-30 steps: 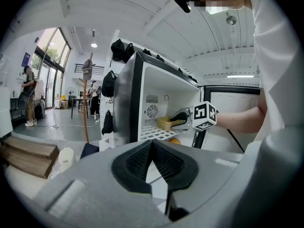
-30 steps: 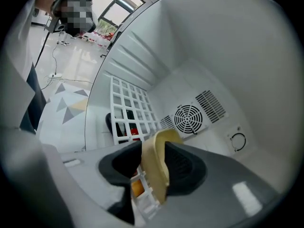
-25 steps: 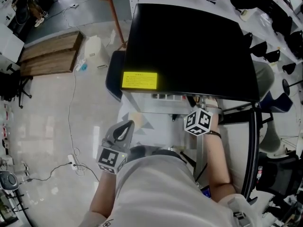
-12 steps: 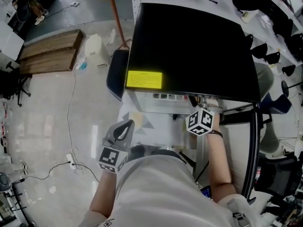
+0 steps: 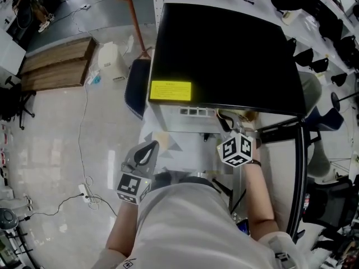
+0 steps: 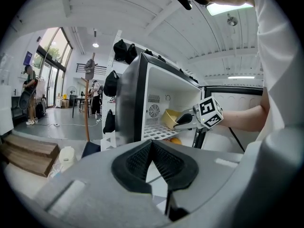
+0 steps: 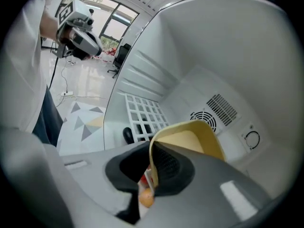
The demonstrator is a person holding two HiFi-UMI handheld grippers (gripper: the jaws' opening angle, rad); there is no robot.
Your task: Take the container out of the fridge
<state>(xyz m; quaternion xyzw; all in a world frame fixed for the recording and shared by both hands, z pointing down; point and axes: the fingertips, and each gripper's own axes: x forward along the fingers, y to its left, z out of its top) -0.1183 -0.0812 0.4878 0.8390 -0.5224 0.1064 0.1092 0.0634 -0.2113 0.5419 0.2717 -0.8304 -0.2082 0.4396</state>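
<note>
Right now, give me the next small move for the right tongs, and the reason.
Probably draw the right tongs straight back out of the fridge, keeping them level. They have just closed on the rim of the yellow container, which is still inside, over the wire shelf.

R gripper view | container btm hid by jaws | orange blob blurred
</note>
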